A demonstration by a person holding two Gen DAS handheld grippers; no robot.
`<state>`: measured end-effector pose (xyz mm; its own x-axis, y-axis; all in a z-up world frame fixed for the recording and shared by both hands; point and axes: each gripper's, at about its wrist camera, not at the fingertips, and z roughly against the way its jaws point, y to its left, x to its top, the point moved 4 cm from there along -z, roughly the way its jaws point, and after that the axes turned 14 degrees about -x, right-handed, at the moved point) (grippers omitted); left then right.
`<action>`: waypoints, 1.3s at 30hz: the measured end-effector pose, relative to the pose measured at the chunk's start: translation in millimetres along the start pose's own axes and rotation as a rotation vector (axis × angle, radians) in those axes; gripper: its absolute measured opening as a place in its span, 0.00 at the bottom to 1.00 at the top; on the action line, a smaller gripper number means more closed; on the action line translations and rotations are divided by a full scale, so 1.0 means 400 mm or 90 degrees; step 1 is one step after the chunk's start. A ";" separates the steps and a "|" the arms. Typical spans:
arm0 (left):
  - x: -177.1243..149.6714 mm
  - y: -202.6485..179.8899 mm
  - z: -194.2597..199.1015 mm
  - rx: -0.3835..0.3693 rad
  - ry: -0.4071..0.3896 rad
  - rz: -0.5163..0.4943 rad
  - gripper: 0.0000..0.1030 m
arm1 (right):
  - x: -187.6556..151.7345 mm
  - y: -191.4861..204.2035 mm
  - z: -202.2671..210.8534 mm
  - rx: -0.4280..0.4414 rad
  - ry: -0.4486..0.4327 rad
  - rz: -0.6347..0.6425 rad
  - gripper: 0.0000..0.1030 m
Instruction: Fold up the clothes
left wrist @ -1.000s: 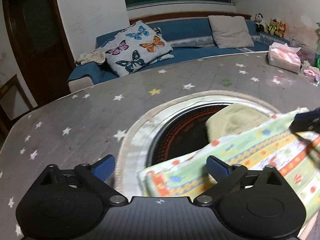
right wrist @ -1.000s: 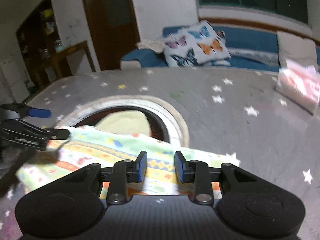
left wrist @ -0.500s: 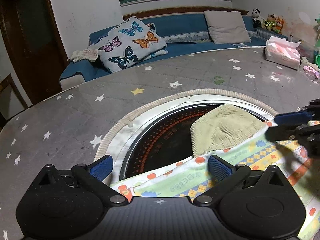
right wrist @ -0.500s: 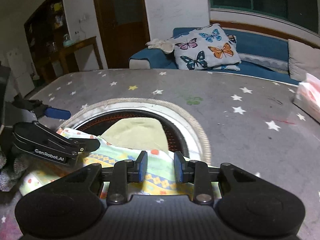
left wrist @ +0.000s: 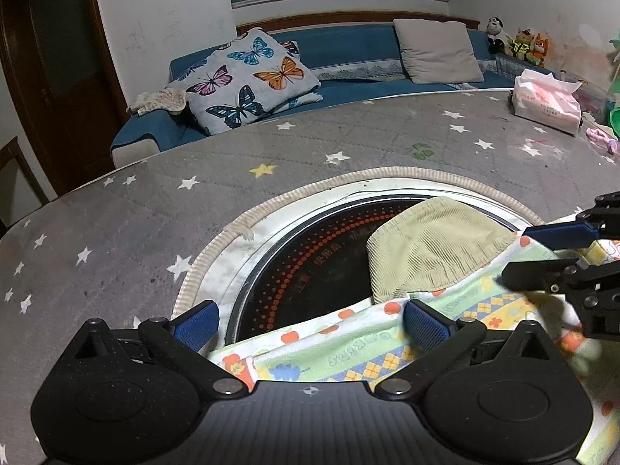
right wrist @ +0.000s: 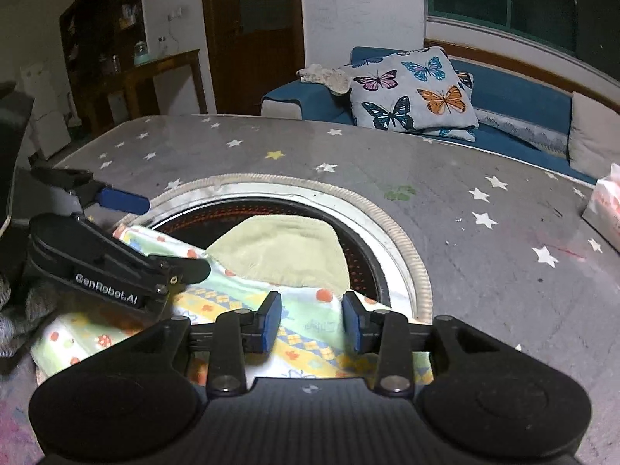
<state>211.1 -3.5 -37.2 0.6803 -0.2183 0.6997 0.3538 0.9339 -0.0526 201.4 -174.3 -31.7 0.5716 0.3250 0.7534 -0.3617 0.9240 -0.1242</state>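
lay across the worktop point(left wrist: 271, 209) and the dark round hob point(left wrist: 310, 271): patterned cloth point(left wrist: 348, 352). left tool point(left wrist: 310, 319) wide open over its edge; right tool point(right wrist: 312, 319) just been opening, cloth between unpressed pads.

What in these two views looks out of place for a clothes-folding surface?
The patterned cloth and a ribbed beige cloth lie partly over the round dark cooktop set into the table, an odd place to fold laundry.

Two cushions point(left wrist: 255, 77) point(left wrist: 438, 50), three plush toys point(left wrist: 519, 40), one tissue pack point(left wrist: 546, 100).
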 end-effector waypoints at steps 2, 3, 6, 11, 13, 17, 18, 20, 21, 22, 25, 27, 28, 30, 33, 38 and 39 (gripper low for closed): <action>-0.001 0.000 0.000 -0.001 -0.001 0.000 1.00 | 0.011 0.002 0.026 -0.011 -0.032 0.009 0.34; -0.002 0.000 0.000 -0.001 -0.002 0.001 1.00 | 0.015 0.005 0.032 -0.006 -0.035 0.011 0.34; -0.003 0.002 -0.001 -0.004 -0.002 0.004 1.00 | 0.024 0.014 0.042 0.015 -0.032 0.014 0.34; -0.006 0.006 0.000 -0.009 -0.004 0.011 1.00 | -0.006 0.051 0.020 0.033 0.000 0.039 0.35; -0.006 0.006 0.000 -0.011 -0.004 0.011 1.00 | -0.013 0.062 0.030 0.035 -0.004 0.044 0.35; -0.005 0.006 -0.001 -0.012 -0.003 0.011 1.00 | -0.024 0.082 0.059 0.046 -0.013 0.051 0.36; -0.005 0.006 -0.001 -0.012 -0.003 0.012 1.00 | -0.029 0.091 0.066 0.053 -0.012 0.053 0.36; -0.004 0.005 -0.001 -0.011 -0.003 0.011 1.00 | -0.042 0.110 0.081 0.070 -0.010 0.059 0.41; -0.005 0.004 -0.001 -0.009 -0.004 0.010 1.00 | -0.049 0.119 0.087 0.072 -0.012 0.067 0.41; -0.005 0.003 -0.001 -0.008 -0.004 0.008 1.00 | -0.056 0.128 0.094 0.072 -0.016 0.076 0.43; -0.005 0.002 -0.001 -0.005 -0.005 0.005 1.00 | -0.077 0.154 0.119 0.062 -0.034 0.107 0.48; -0.005 0.002 -0.001 -0.004 -0.005 0.004 1.00 | -0.087 0.163 0.132 0.063 -0.038 0.115 0.48; -0.005 0.002 -0.001 -0.004 -0.005 0.003 1.00 | -0.094 0.168 0.138 0.066 -0.039 0.119 0.49; -0.005 0.002 -0.001 -0.003 -0.006 0.003 1.00 | -0.106 0.176 0.151 0.070 -0.041 0.127 0.50; -0.006 0.000 -0.001 0.000 -0.008 0.000 1.00 | -0.125 0.186 0.168 0.071 -0.049 0.150 0.50; -0.010 -0.007 0.001 0.010 -0.015 -0.008 1.00 | -0.150 0.187 0.186 0.075 -0.046 0.156 0.50; -0.010 -0.008 0.001 0.010 -0.016 -0.009 1.00 | -0.156 0.189 0.191 0.075 -0.047 0.161 0.50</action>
<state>207.1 -5.5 -39.5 0.6591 -0.2240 0.7179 0.3522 0.9354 -0.0315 82.2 -140.2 -38.7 0.3984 0.5221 0.7541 -0.5711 0.7846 -0.2414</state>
